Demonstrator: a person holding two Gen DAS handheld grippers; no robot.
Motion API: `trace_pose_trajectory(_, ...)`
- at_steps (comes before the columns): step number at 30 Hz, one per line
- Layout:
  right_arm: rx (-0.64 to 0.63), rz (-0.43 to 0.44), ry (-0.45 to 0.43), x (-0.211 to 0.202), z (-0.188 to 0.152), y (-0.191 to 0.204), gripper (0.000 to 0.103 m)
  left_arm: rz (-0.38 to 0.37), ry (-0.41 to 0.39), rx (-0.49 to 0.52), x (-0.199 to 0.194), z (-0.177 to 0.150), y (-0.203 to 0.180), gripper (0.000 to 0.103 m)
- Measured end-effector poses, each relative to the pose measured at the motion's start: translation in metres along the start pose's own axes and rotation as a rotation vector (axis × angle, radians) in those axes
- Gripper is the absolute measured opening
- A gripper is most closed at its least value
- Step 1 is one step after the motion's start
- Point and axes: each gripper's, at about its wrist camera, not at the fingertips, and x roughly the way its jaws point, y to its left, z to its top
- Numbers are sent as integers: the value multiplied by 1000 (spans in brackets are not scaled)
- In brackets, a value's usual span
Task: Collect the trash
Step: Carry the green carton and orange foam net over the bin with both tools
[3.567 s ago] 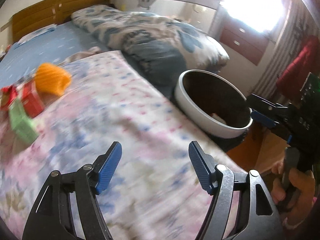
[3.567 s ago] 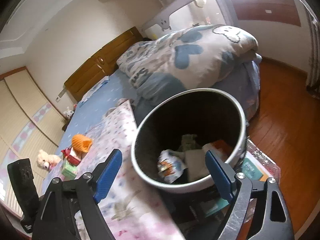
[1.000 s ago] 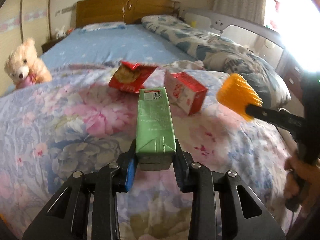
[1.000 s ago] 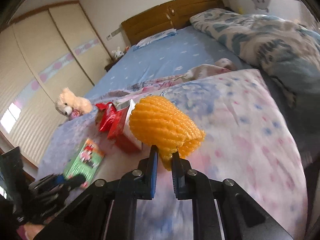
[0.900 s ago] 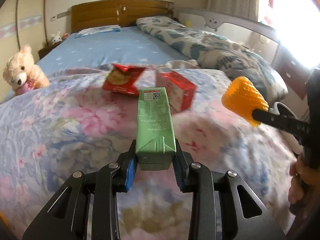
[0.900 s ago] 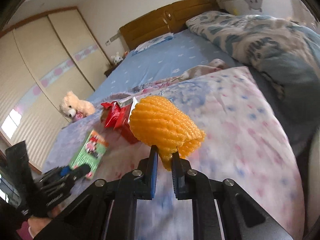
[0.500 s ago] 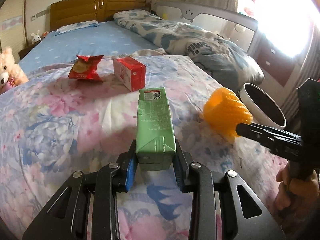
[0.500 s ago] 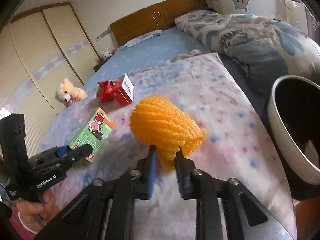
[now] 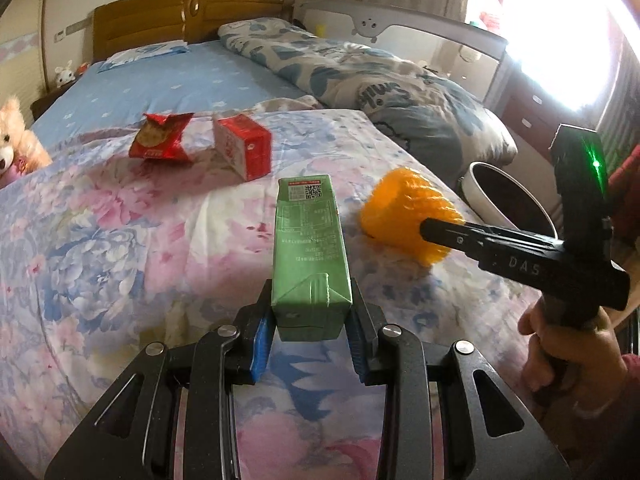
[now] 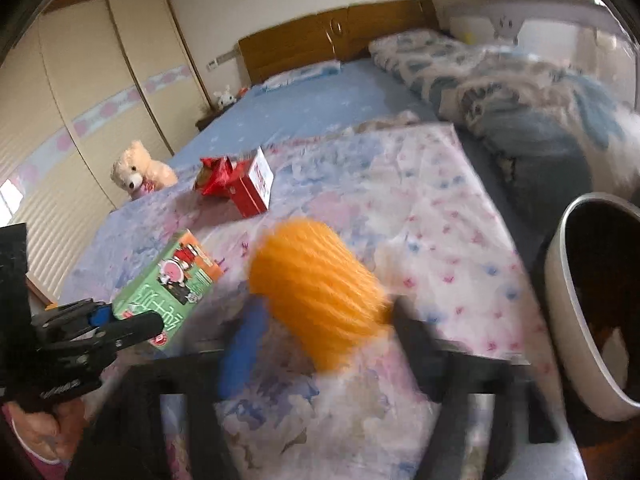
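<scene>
My left gripper (image 9: 308, 338) is shut on a green drink carton (image 9: 310, 248) and holds it over the floral bedspread; the carton also shows in the right wrist view (image 10: 168, 284). The orange foam fruit net (image 10: 316, 292) sits between the fingers of my right gripper (image 10: 324, 336), which look spread wide and blurred. The net also shows in the left wrist view (image 9: 408, 216). A red carton (image 9: 242, 152) and a red snack wrapper (image 9: 160, 140) lie further up the bed. The round bin (image 10: 592, 320) stands at the bed's right edge.
A teddy bear (image 10: 140, 170) sits at the bed's left side. A rolled blue-patterned quilt (image 9: 360, 80) lies along the right. A wooden headboard (image 9: 192, 16) is at the back, and wardrobe doors (image 10: 80, 92) stand to the left.
Both grippers have moved toward the bin end of the bed. The right gripper's fingers have spread apart around the orange net. The left still holds the green carton.
</scene>
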Motion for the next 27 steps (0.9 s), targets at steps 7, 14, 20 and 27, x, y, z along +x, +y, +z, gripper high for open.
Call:
trace_pose_trajectory(7,84,4,-82,-40,-19,-13,22,-39,7,68,2,-1,-29,30)
trace_pose_trajectory(14,157,-59,-118,-81,-32,-38,22,-94,22,155,10,1,-71,30)
trace_pose_trajectory(20,208,-110,-150,-110,-43,-59,22,-135,23,239,13,4,-112,30)
trace_pose_trajectory(27,255,-170,-178,-133,-54,-84,22,-164,21,309,17,11,-151,30)
